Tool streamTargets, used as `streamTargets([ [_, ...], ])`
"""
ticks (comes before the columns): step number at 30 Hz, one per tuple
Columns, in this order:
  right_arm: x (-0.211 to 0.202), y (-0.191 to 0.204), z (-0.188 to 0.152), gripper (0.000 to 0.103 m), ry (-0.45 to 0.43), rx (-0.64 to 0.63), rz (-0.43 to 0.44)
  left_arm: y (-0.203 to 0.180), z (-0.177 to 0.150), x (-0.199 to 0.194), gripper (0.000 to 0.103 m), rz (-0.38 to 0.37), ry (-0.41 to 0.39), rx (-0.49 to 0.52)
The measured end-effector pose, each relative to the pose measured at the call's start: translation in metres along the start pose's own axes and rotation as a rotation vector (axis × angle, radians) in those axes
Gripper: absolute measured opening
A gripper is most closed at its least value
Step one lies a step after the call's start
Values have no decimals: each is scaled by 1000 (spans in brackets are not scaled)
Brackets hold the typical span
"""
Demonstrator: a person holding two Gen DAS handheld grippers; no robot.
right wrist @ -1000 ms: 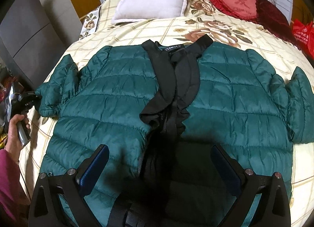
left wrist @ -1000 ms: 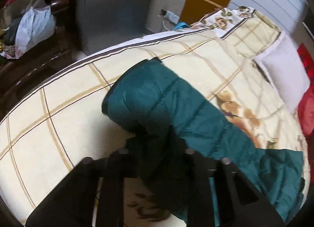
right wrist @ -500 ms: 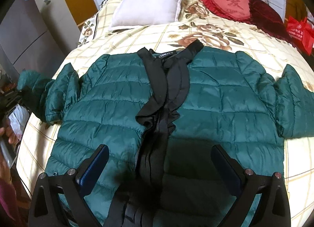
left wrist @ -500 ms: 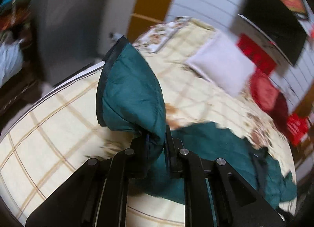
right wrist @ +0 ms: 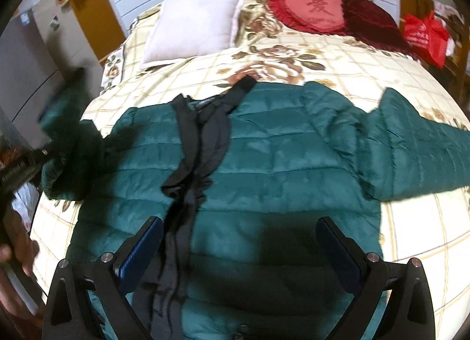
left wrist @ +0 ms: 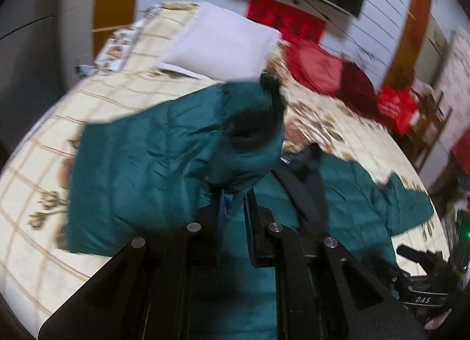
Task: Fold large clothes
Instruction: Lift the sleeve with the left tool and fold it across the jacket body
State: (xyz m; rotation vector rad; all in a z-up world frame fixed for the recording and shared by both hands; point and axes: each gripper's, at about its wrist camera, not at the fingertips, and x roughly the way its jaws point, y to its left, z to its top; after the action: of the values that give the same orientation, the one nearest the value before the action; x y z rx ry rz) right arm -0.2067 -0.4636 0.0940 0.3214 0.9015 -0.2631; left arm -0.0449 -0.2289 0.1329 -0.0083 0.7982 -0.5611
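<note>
Left gripper (left wrist: pixel 235 207) jaws clamp the jacket's left sleeve (left wrist: pixel 164 157), raised off the bed (right wrist: pixel 337 55). Right gripper (right wrist: pixel 239 247) jaws stand released above the green puffer jacket (right wrist: pixel 293 163). No fold is complete; both sleeves and the body remain.

A green quilted puffer jacket (right wrist: pixel 279 163) lies spread front-up across the middle of the cream checked, flower-printed bedspread (right wrist: pixel 411 222). Behind it, at the head of the bed, a white square pillow (right wrist: pixel 194 25) sits on the left and a red heart-shaped cushion (right wrist: pixel 311 9) on the right. The jacket's right-hand sleeve (right wrist: pixel 417 146) stretches outward, flat on the bedspread; its other sleeve (left wrist: pixel 164 163) is raised off the bed.
</note>
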Motion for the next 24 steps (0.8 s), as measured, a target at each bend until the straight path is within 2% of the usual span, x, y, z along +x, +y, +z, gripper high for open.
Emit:
streamTargets([
  [5, 1, -21, -6, 103, 18, 42, -6, -41, -20, 35, 12, -2, 58, 58],
  [11, -1, -35, -8, 103, 16, 68, 30, -53, -36, 56, 12, 24, 114, 67],
  [17, 10, -17, -1, 103, 17, 60, 105, -41, -41, 34, 12, 8, 128, 54],
  [24, 41, 37, 25, 103, 31, 19, 266, 7, -45, -8, 13, 66, 92, 1],
])
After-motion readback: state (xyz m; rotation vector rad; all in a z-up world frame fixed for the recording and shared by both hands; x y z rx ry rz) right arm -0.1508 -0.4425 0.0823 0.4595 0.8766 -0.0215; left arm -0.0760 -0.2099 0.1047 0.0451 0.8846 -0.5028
